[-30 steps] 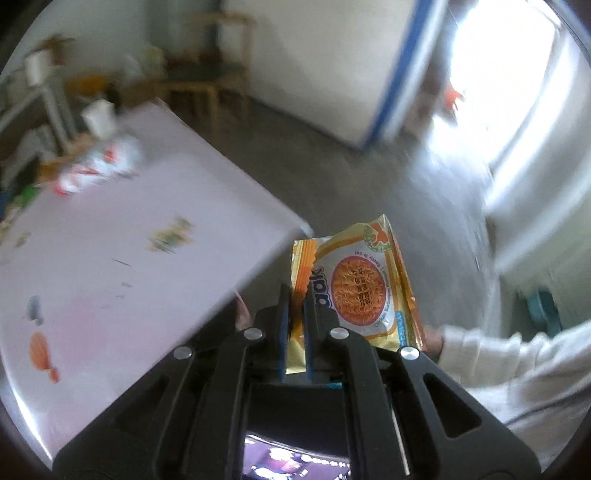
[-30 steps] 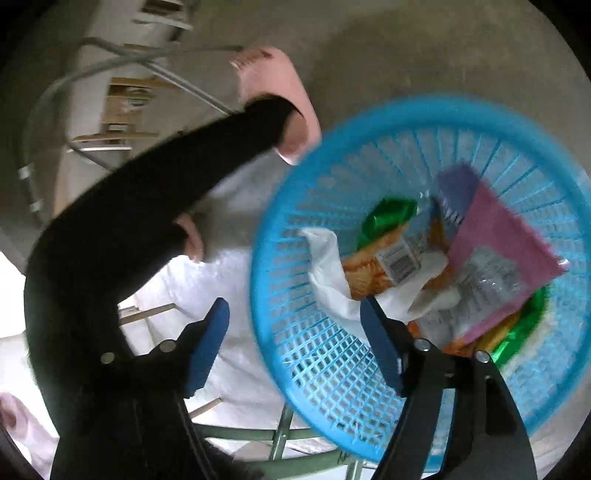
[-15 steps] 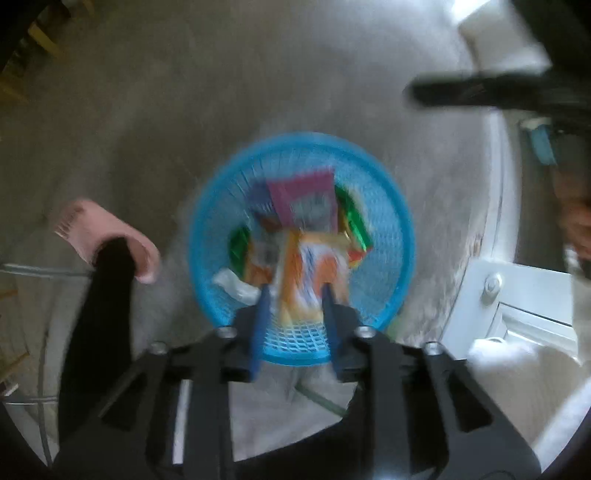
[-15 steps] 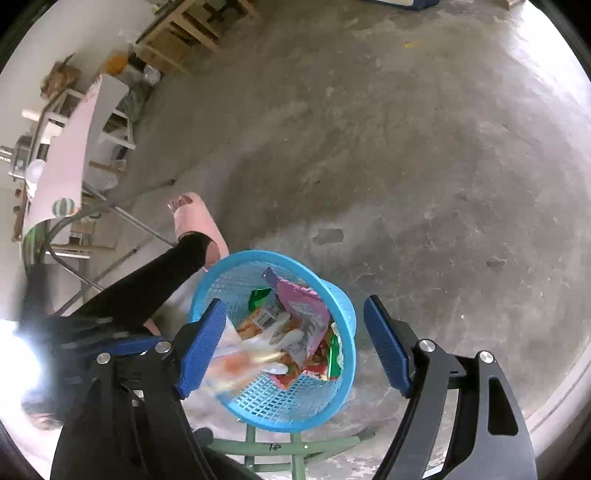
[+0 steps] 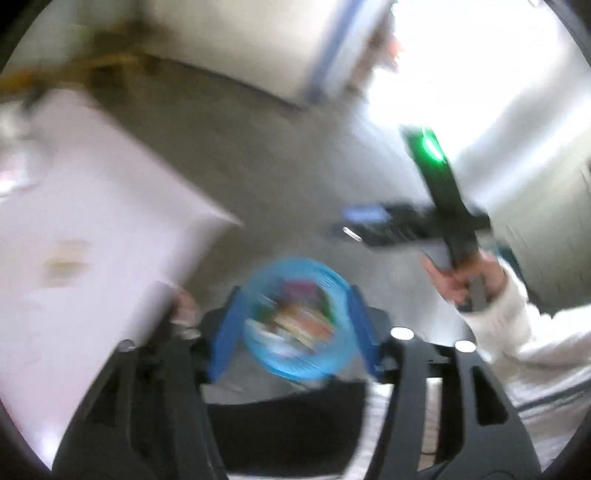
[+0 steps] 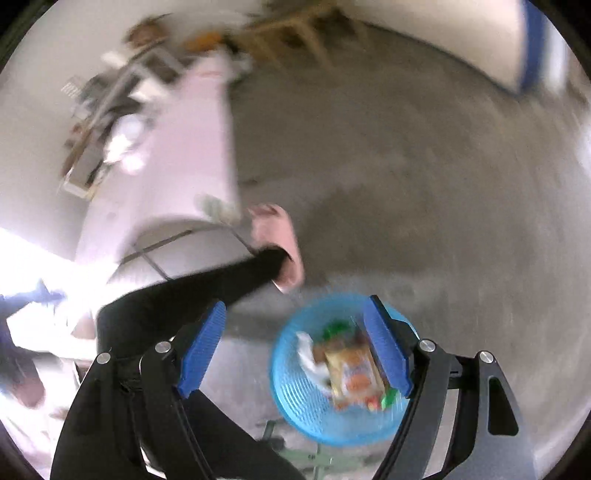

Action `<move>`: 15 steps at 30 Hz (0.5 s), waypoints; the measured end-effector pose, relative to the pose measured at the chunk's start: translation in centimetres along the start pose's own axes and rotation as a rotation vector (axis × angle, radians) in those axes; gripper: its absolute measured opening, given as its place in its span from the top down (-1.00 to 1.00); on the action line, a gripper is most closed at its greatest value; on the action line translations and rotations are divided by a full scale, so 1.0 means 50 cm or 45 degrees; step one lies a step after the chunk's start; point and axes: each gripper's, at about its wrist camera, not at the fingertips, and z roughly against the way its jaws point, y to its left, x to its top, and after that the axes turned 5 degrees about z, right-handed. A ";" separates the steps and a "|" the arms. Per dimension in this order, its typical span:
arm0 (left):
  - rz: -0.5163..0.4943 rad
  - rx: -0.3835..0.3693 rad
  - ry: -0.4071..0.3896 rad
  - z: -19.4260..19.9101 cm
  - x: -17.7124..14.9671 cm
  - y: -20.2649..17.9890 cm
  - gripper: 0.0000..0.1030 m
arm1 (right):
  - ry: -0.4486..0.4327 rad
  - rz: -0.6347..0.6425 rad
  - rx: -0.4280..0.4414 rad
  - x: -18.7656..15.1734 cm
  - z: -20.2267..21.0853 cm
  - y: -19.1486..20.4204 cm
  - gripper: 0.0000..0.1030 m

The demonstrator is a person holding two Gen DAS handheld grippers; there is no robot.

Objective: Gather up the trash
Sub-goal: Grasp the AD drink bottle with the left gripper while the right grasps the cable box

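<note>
While both views blur, left tool (image 5: pixel 291 332) has just been opening, jaws apart, nothing between. Right tool (image 6: pixel 295 347) spread wide, empty. Wrappers (image 6: pixel 351 373) lie in blue basket (image 6: pixel 295 391) on floor.

Motion blur smears the wrappers (image 5: pixel 295 325) in the blue basket (image 5: pixel 258 354) beyond telling apart.

Plain domestic room, home-like: bare grey concrete floor (image 6: pixel 388 155) centre frame, white walls, wooden chair frames (image 6: pixel 291 26) at top, pale-pink table (image 5: pixel 92 221) at left, cluttered shelving (image 6: pixel 110 96) upper left.
</note>
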 end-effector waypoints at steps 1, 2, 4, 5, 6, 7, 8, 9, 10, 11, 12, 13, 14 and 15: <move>0.063 0.056 -0.062 0.040 0.013 0.053 -0.38 | -0.021 0.067 0.032 0.030 0.000 0.037 -0.46; 0.125 0.077 -0.097 0.062 0.020 0.092 -0.43 | -0.046 0.107 0.049 0.052 0.000 0.063 -0.46; 0.486 0.023 -0.180 0.110 0.045 0.264 -0.47 | -0.130 0.218 0.092 0.121 -0.005 0.136 -0.54; 0.680 -0.049 -0.218 0.118 0.051 0.351 -0.48 | -0.149 0.256 0.101 0.148 -0.009 0.159 -0.56; 0.842 -0.112 -0.259 0.117 0.055 0.429 -0.52 | -0.175 0.315 0.093 0.191 -0.024 0.197 -0.56; 0.975 -0.155 -0.307 0.112 0.059 0.499 -0.52 | -0.196 0.363 0.089 0.224 -0.039 0.224 -0.57; 1.047 -0.170 -0.336 0.108 0.066 0.541 -0.52 | -0.215 0.405 0.086 0.260 -0.053 0.251 -0.57; 1.188 -0.182 -0.394 0.092 0.074 0.618 -0.52 | -0.232 0.443 0.075 0.307 -0.077 0.283 -0.58; 1.265 -0.202 -0.419 0.078 0.082 0.661 -0.52 | -0.239 0.475 0.084 0.354 -0.104 0.312 -0.58; 1.360 -0.231 -0.434 0.056 0.089 0.707 -0.52 | -0.260 0.485 0.086 0.399 -0.131 0.338 -0.58; 1.446 -0.243 -0.437 0.036 0.093 0.740 -0.52 | -0.272 0.495 0.080 0.429 -0.148 0.358 -0.58; 1.513 -0.256 -0.438 0.016 0.098 0.767 -0.52 | -0.278 0.515 0.076 0.462 -0.173 0.384 -0.58; 1.565 -0.276 -0.442 -0.006 0.103 0.789 -0.52 | -0.278 0.546 0.091 0.497 -0.209 0.413 -0.58; 1.605 -0.293 -0.442 -0.023 0.105 0.808 -0.52 | -0.279 0.563 0.100 0.513 -0.228 0.424 -0.58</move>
